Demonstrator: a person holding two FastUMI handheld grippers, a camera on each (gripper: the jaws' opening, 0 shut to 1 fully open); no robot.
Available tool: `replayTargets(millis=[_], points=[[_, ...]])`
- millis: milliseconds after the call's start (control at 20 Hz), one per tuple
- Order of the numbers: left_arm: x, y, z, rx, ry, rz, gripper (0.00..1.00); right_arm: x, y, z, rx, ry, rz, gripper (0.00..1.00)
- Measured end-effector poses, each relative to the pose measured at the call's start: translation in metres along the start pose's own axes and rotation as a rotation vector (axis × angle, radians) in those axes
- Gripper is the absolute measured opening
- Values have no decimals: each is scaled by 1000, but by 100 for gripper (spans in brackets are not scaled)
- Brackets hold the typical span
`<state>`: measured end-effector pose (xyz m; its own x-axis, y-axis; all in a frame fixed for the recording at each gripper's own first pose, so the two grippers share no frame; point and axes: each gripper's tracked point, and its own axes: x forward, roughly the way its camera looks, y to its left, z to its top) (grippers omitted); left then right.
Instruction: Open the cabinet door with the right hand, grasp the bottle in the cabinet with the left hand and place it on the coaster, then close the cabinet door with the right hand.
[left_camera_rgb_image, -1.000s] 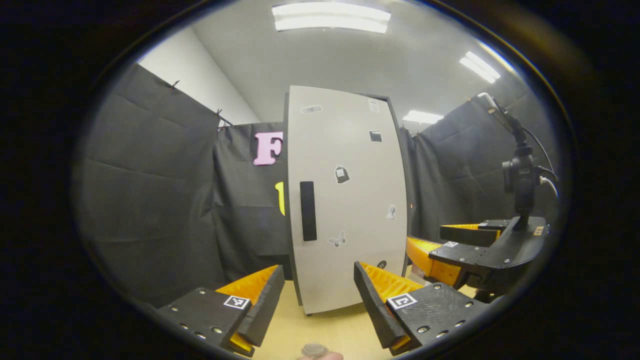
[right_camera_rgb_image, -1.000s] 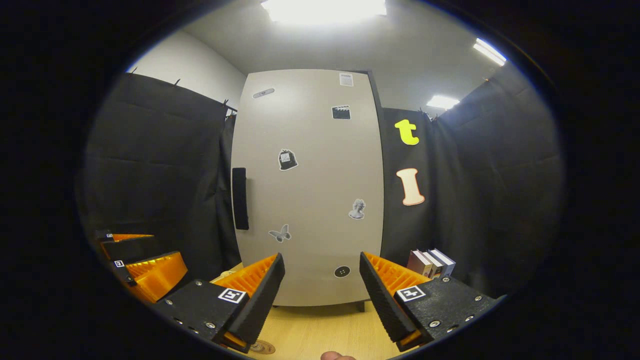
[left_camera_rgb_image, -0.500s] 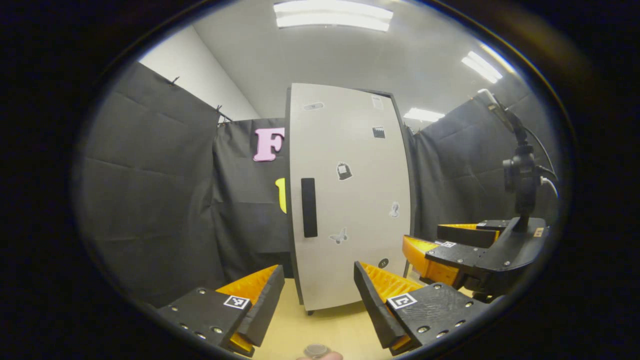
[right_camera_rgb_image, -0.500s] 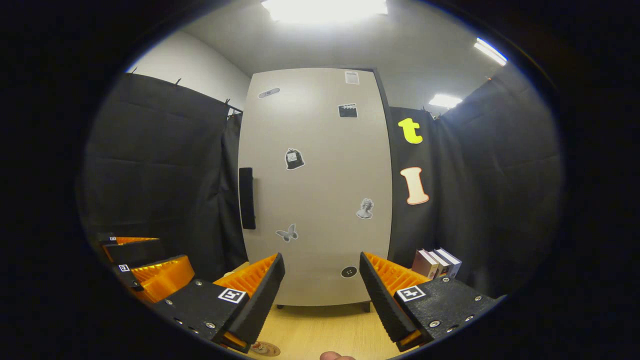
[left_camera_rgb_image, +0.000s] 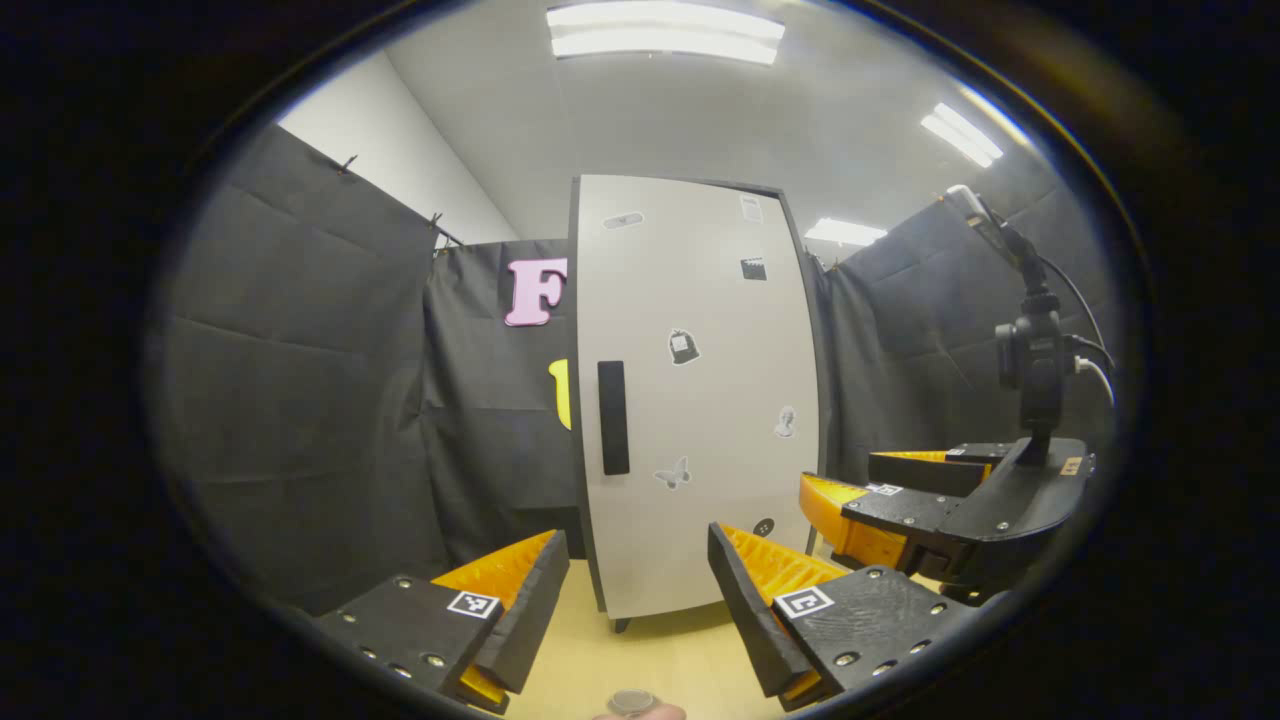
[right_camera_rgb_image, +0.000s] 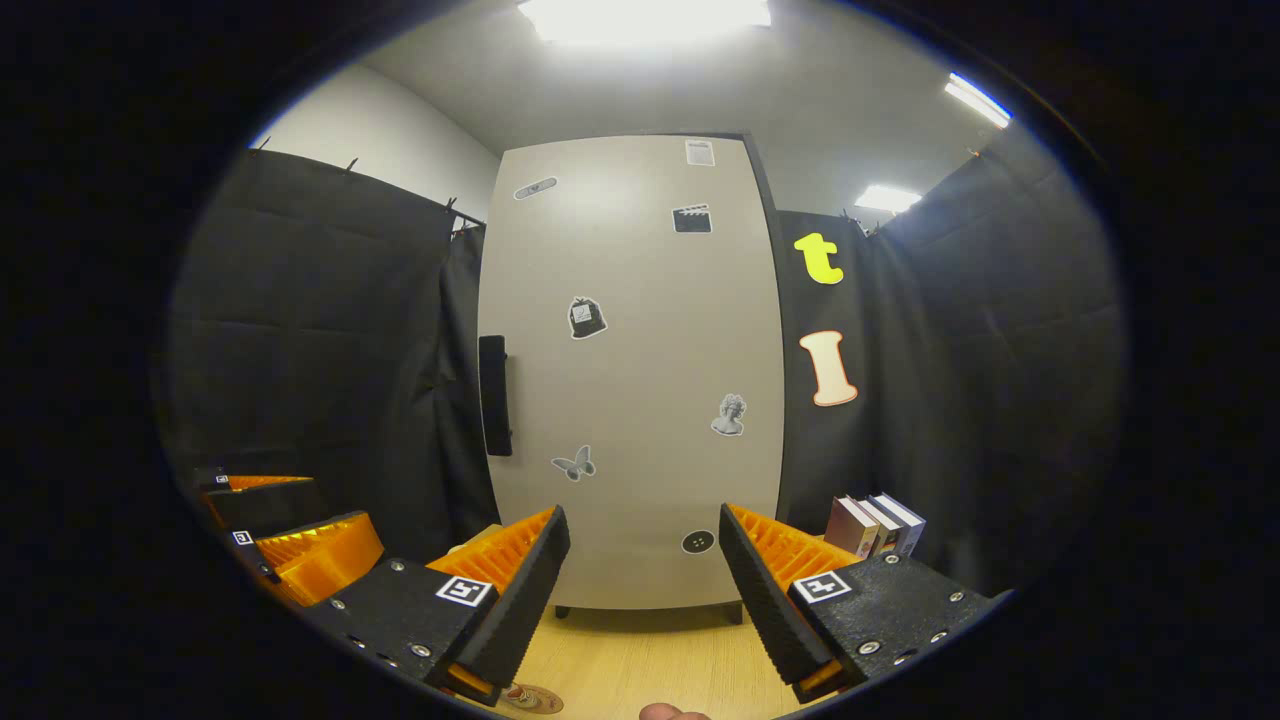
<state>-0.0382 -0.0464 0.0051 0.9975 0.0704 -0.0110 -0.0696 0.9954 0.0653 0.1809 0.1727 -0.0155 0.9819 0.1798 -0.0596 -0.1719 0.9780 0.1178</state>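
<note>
1. In the left gripper view, the left gripper (left_camera_rgb_image: 630, 600) is hanging low over the wooden desk (left_camera_rgb_image: 660, 655) with its fingers spread wide and nothing between them. The cabinet door (left_camera_rgb_image: 700, 400) is standing shut ahead, its dark handle (left_camera_rgb_image: 613, 418) near the door's left edge. Over the last second the picture has barely been shifting: the door is sitting almost where it sat, drifting a touch up and back down in frame. That reads as the left hand idling, not advancing. Off to the right, the right gripper (left_camera_rgb_image: 870, 490) is showing with its camera mast, also spread, and it is edging slightly leftward and higher in frame compared with a second ago.

2. In the right gripper view, the right gripper (right_camera_rgb_image: 645, 590) is facing the cabinet door (right_camera_rgb_image: 640, 380) square on, fingers apart and gripping nothing. The handle (right_camera_rgb_image: 494, 395) is lying up and to the left of the gap between the fingers, well apart from them. The door has been sliding a little rightward in frame over the last second, so the hand is creeping toward the handle side. The coaster (right_camera_rgb_image: 525, 695) is peeking out on the desk by the left finger's base, and some books (right_camera_rgb_image: 870, 525) are standing to the right of the cabinet.

3. What it means: the opening step is only just getting under way. The bottle is presumably behind the shut door, hidden, so nothing can be grasped until the right gripper reaches that handle.
</note>
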Motion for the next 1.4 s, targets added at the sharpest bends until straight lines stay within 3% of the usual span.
replayTargets(millis=[1400], points=[[-12,-6,8,0,-14,22,82,-18,-10,0,-6,-4,23,92]])
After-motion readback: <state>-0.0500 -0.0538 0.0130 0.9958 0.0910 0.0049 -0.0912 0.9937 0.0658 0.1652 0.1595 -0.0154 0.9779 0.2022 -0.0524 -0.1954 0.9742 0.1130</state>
